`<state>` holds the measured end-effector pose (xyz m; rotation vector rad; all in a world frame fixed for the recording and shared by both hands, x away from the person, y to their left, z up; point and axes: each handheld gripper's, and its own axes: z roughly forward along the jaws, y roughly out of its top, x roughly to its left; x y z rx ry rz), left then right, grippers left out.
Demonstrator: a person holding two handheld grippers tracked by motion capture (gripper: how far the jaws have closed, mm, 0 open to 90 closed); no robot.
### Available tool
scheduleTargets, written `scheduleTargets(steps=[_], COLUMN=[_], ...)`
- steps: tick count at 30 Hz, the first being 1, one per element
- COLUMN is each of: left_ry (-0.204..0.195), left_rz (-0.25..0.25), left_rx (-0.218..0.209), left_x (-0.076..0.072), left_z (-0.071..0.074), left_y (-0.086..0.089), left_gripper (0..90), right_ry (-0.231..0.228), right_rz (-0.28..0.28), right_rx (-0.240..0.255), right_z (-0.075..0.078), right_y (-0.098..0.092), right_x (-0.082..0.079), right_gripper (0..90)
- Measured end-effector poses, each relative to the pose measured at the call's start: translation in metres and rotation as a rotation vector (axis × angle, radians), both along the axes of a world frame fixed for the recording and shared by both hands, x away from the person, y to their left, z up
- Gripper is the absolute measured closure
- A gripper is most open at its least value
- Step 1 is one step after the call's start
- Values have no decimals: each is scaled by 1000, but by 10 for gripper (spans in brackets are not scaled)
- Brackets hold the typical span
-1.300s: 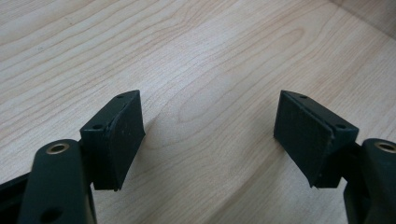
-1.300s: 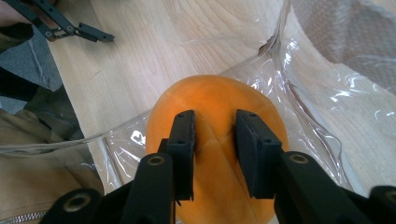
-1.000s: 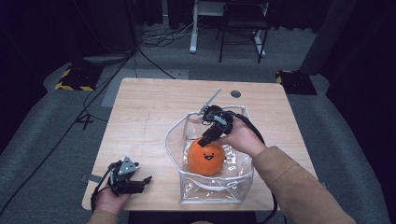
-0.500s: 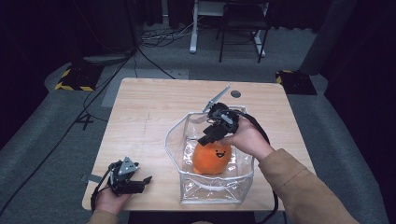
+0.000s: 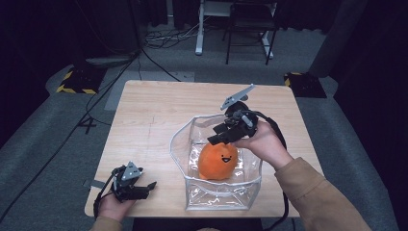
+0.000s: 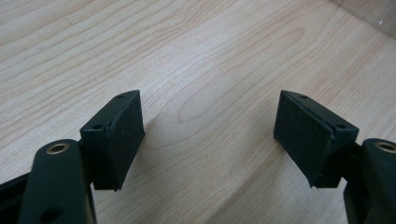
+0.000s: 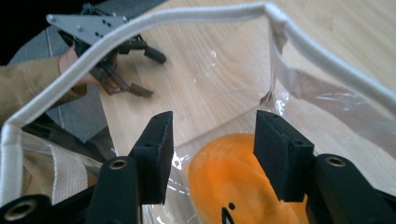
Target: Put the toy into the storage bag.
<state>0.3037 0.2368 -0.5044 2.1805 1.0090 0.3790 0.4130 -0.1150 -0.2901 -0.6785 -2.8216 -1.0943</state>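
Jaws of both grippers gape empty; the high view alone shows the orange plush's (image 5: 218, 160) face.

The plush (image 5: 219, 160) is orange with a small black face. The bag (image 5: 192, 166) is clear with a white rim. The table (image 5: 154, 110) is pale wood-grained.

Overall light: bench (image 5: 159, 115) brightly lit from above, dark room around it
Glare: white glints on the clear bag (image 5: 192, 144)
Shadows: soft, short under each claw
Focus: gripper views sharp near, slightly soft farther off
Edges: no obvious bending
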Motion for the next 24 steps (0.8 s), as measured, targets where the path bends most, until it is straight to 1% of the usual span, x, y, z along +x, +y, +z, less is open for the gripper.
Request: scheduleTargets(steps=[4, 7, 13, 14, 16, 17, 18, 19, 22, 23, 24], left_ry=[0, -1, 1, 2, -5, -5, -5, -1, -2, -2, -2], left_rz=[-1, -3, 6, 5, 3, 3, 5, 6, 6, 6, 6], left_rx=[-1, -1, -4, -7, -1, -1, -2, -1, -1, -1, -1], left_x=[0, 1, 4, 4, 6, 6, 6, 6, 6, 6, 6], left_z=[0, 0, 0, 0, 0, 0, 0, 0, 0, 0, 0], left_y=[0, 0, 3, 3, 3, 3, 3, 3, 3, 3, 3], left_gripper=[247, 247, 259, 258, 258, 258, 258, 258, 258, 258, 258], right_ry=[-48, -74, -133, -142, -156, -156, -163, -180, -198, -198, -212], right_rz=[-11, -35, -66, -67, -72, -72, -78, -93, -114, -114, -126], right_rx=[47, 88, 136, 143, 152, 152, 157, 169, 179, 179, 188], right_z=[8, 14, 21, 22, 23, 23, 24, 26, 28, 28, 30], right_y=[-10, -19, -37, -40, -47, -47, -50, -59, -69, -69, -77], right_x=[-4, -6, -11, -12, -14, -14, -15, -17, -19, -19, -20], right_gripper=[474, 472, 470, 466, 462, 462, 463, 463, 463, 463, 462])
